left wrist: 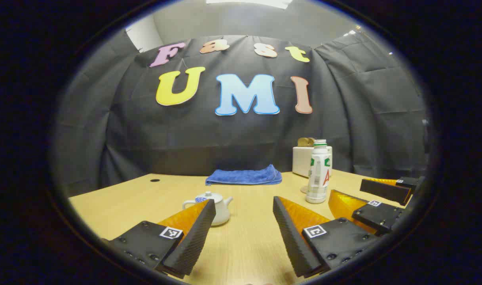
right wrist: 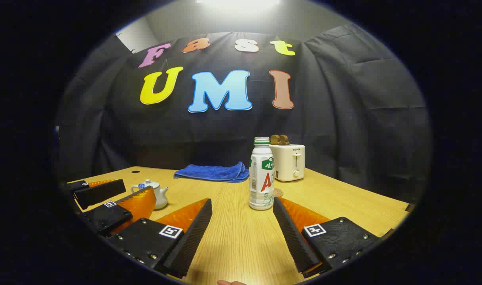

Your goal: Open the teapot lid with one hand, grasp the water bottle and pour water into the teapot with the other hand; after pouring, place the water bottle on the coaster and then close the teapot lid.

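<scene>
With both tools spread wide and empty, the left tool point(left wrist: 244, 221) could knock the small teapot point(left wrist: 214, 208) at lower centre, and the right tool point(right wrist: 243, 221) could topple the tall water bottle point(right wrist: 261, 174).

My right gripper point(right wrist: 243, 211) hovers with its jaws wide apart over the wooden worktop point(right wrist: 344, 202). A capless water bottle point(right wrist: 261, 174) stands upright just ahead, a round coaster point(right wrist: 278, 192) behind it. My left gripper point(right wrist: 118, 196) sits spread at left, near a small lidded teapot point(right wrist: 156, 194).
</scene>
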Demonstrator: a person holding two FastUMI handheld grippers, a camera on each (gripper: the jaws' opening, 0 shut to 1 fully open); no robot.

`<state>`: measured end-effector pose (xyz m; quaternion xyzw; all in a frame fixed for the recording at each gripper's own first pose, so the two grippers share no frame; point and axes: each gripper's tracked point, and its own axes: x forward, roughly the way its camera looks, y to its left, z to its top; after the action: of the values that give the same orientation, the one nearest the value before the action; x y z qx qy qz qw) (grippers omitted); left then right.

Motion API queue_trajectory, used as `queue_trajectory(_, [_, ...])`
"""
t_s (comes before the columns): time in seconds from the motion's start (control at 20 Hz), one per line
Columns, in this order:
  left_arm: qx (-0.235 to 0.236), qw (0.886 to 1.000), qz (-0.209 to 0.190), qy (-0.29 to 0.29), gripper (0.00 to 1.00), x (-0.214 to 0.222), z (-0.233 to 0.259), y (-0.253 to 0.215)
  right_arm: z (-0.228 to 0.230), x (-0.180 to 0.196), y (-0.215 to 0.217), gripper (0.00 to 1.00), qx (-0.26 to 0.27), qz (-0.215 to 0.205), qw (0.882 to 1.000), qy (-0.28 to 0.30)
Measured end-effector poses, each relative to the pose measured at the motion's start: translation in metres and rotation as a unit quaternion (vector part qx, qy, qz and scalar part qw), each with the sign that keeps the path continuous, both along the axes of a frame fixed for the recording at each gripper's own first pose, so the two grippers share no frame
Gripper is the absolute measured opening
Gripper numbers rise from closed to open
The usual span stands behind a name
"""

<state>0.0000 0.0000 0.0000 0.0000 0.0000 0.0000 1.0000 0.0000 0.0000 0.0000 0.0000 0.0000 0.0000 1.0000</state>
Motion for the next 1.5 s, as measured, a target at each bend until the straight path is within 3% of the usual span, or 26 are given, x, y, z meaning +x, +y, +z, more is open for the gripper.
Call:
queue_trajectory(0.2, [-0.002, 0.999, -0.036, 0.000, 1.00, -0.001, 0.001, -0.014, 0.001, 0.000, -0.006, 0.96, 0.001, -0.024, 1.000, 0.000])
queue_trajectory(0.4, [-0.001, 1.000, -0.022, -0.002, 1.00, -0.002, 0.002, -0.010, 0.003, 0.001, 0.002, 0.96, 0.000, 0.011, 1.000, -0.004])
queue_trajectory(1.05, [-0.002, 0.999, -0.036, 0.002, 1.00, -0.003, 0.004, -0.009, 0.004, 0.003, 0.005, 0.95, -0.002, 0.024, 1.000, -0.002])
queue_trajectory(1.25, [-0.022, 1.000, -0.015, 0.008, 1.00, 0.007, 0.002, 0.017, -0.004, 0.008, 0.011, 0.96, 0.007, 0.046, 0.998, 0.030])
queue_trajectory(1.5, [-0.016, 1.000, 0.000, 0.008, 1.00, 0.035, 0.010, 0.047, 0.004, 0.016, 0.007, 0.96, 0.005, 0.045, 0.999, 0.023])
